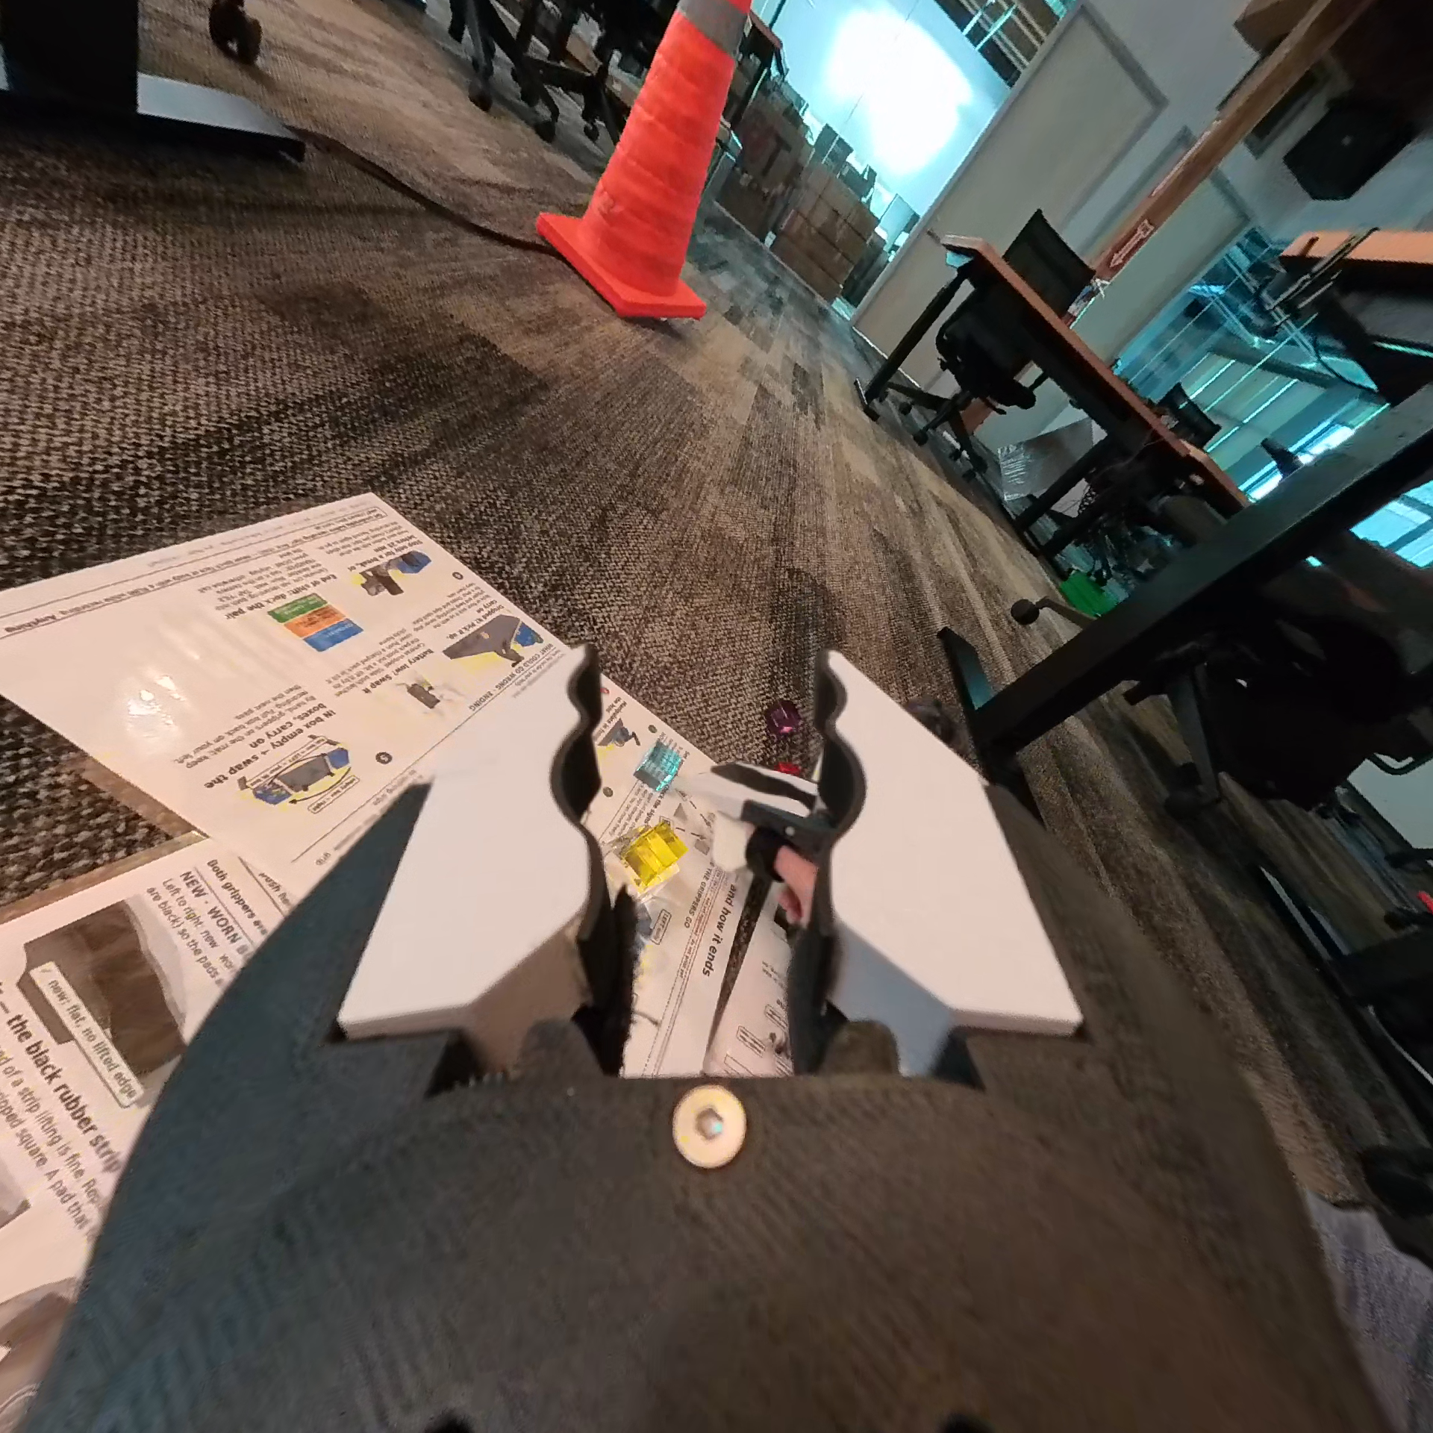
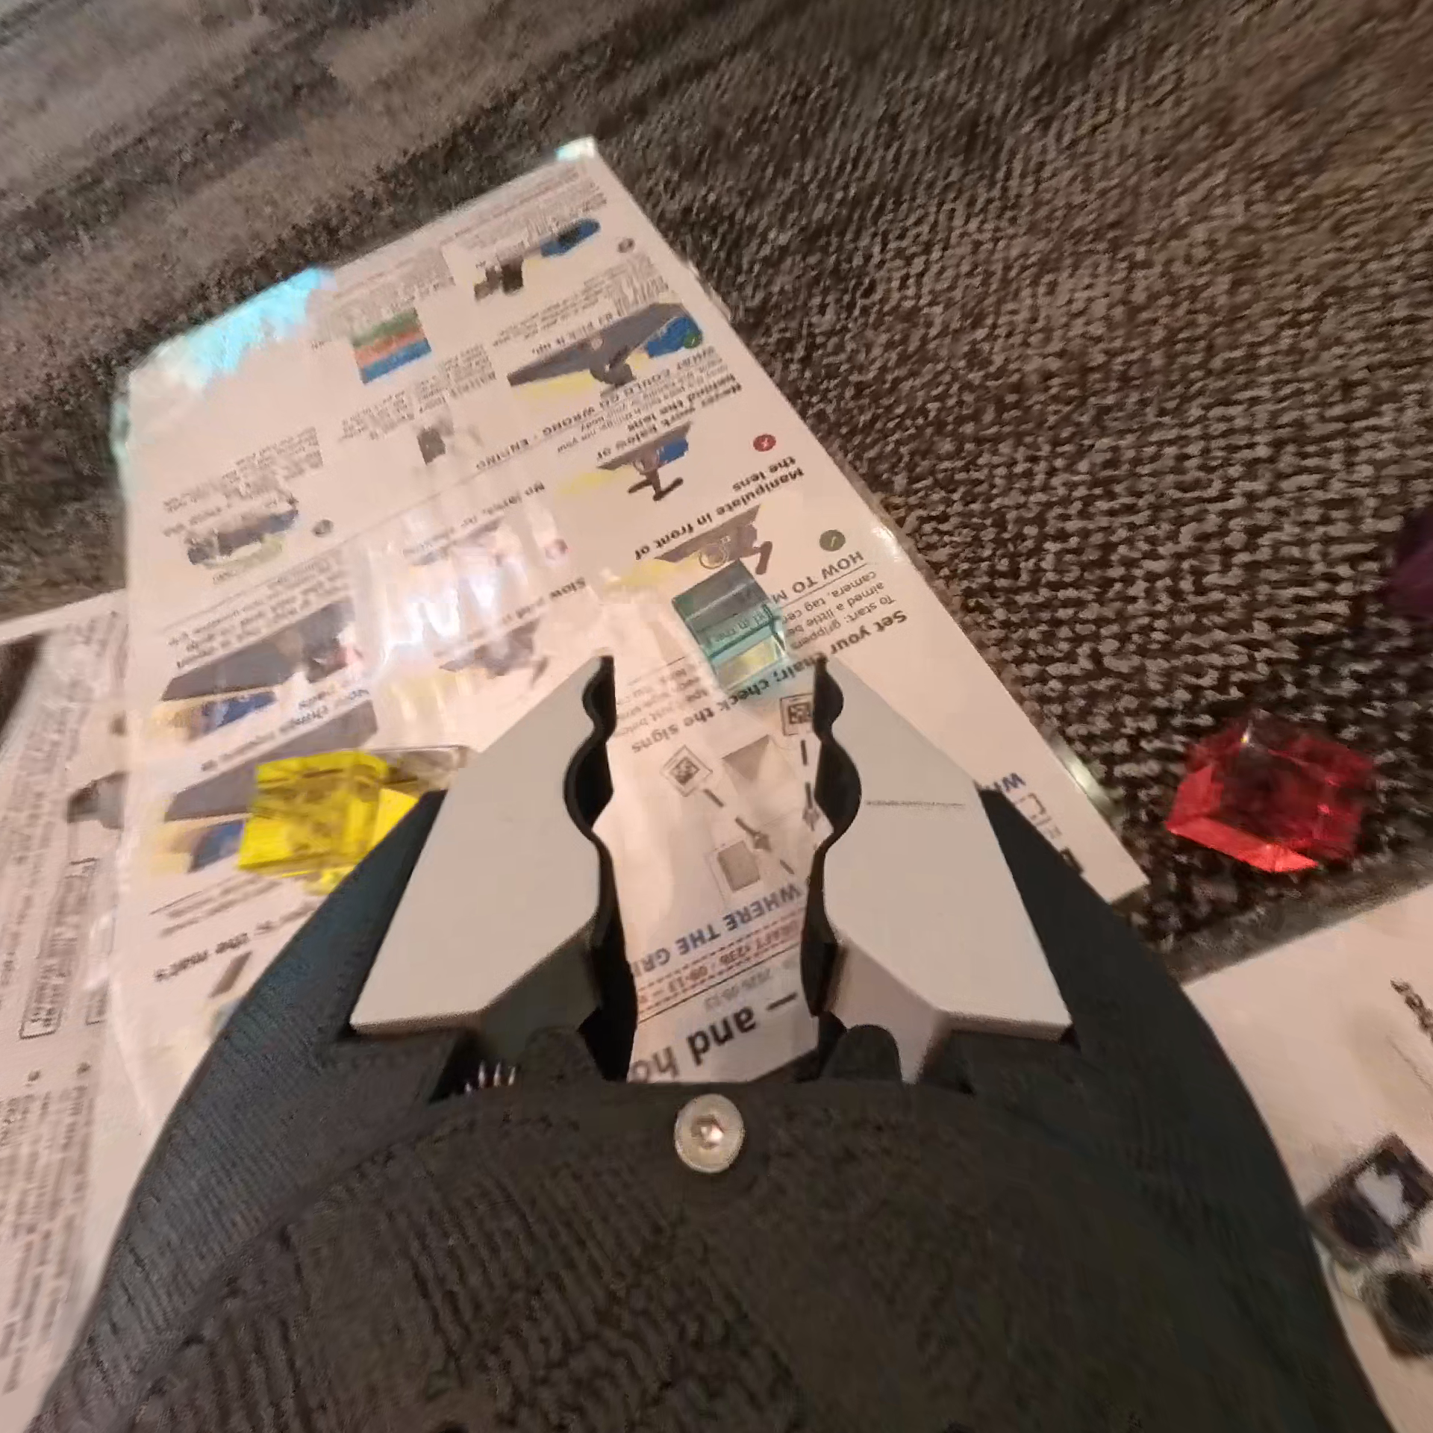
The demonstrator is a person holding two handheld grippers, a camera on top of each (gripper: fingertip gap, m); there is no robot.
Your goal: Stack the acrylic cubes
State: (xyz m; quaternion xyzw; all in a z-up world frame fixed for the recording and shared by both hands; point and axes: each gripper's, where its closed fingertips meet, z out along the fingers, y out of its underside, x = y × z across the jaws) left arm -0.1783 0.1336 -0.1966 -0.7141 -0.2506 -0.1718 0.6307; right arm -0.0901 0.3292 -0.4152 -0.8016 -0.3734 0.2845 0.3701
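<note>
Right wrist view: right gripper (image 2: 713, 675) spread, nothing between pads, above laminated sheet (image 2: 915, 620) on carpet; teal cube (image 2: 729, 628) just beyond tips; yellow cube (image 2: 326, 806) partly hidden by left finger; red cube (image 2: 1272, 791) on carpet (image 2: 1085, 310); purple cube (image 2: 1415, 566) cut off. Left gripper (image 1: 709, 682) likewise spread, bare.

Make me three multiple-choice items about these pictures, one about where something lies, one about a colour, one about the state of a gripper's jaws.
1. The clear teal block lies
A. on the carpet
B. on the glossy printed sheet
C. in the jaws

2. The clear faceted block on the speckled carpet is
A. red
B. green
C. white

3. The right gripper has its jaws
A. shut on a block
B. apart and bare
C. hidden

Answers: B, the sheet's print surrounds it; A, it shows red against the carpet; B, only the sheet shows between the fingertips.
</note>
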